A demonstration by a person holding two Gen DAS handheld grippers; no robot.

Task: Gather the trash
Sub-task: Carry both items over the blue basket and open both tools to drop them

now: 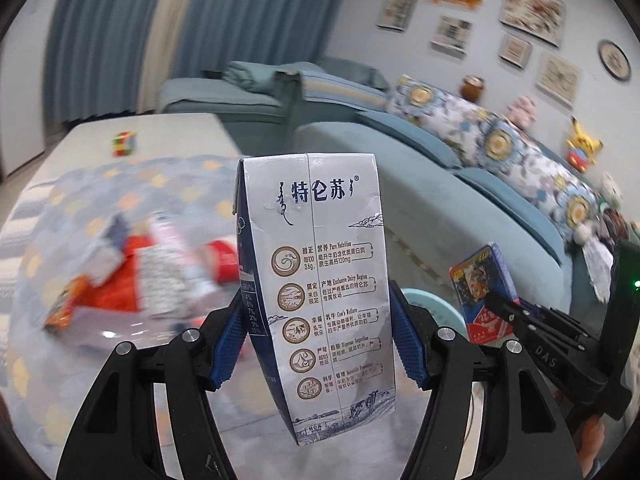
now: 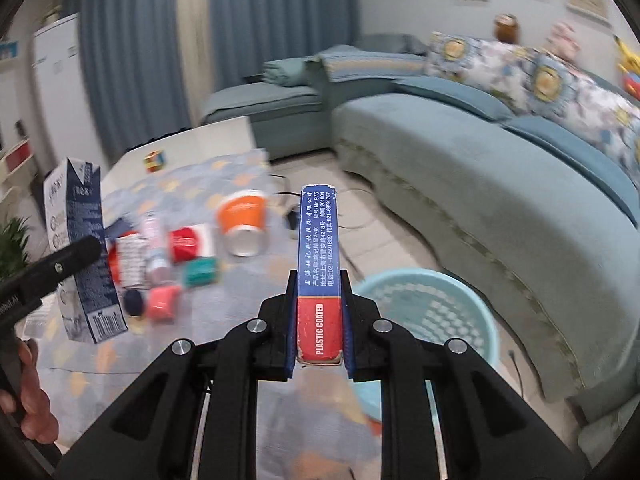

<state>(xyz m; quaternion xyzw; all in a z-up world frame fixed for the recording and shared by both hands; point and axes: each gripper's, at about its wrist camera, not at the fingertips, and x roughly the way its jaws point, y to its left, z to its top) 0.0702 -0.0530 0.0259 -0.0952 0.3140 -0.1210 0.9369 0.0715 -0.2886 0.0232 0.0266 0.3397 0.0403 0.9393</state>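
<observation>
My left gripper (image 1: 318, 344) is shut on a white and blue milk carton (image 1: 316, 280), held upright above the table; it also shows in the right wrist view (image 2: 80, 256). My right gripper (image 2: 319, 332) is shut on a blue and red playing-card box (image 2: 319, 264), seen at the right of the left wrist view (image 1: 482, 292). A light blue basket (image 2: 432, 312) stands on the floor below and right of the card box. More trash lies on the table: an orange cup (image 2: 242, 220), a red cup (image 2: 186, 244), a green piece (image 2: 200, 272), a pink piece (image 2: 162, 302) and wrappers (image 1: 120, 276).
The table (image 2: 224, 136) has a patterned cloth and a colour cube (image 2: 155, 160) at its far end. A blue sofa (image 2: 460, 168) with flowered cushions runs along the right. Cables lie on the floor between table and sofa. Curtains and a white cabinet stand behind.
</observation>
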